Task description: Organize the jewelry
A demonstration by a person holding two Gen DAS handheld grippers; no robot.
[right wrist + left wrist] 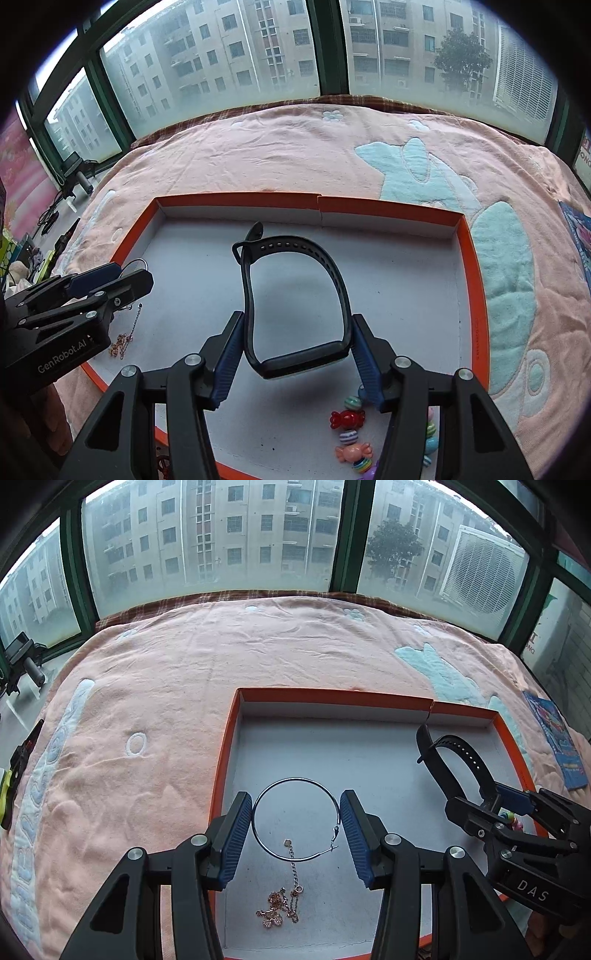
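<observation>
An orange tray with a white floor (369, 698) (236, 199) lies on the pink blanket. My left gripper (295, 819) is shut on a large silver hoop earring (295, 781), its blue pads touching both sides of the hoop above the tray floor. A rose-gold chain (284, 904) (123, 341) lies on the tray floor below the hoop. My right gripper (297, 343) is shut on a black smartwatch (295, 280) (458, 760), held by its body with the strap looping upward. A colourful candy-bead bracelet (349, 439) lies under the right gripper.
The pink blanket (184, 672) covers the bed around the tray. A blue booklet (557, 738) lies at the right edge. Windows with green frames (343, 535) stand behind the bed. Dark objects (18, 760) lie at the left edge.
</observation>
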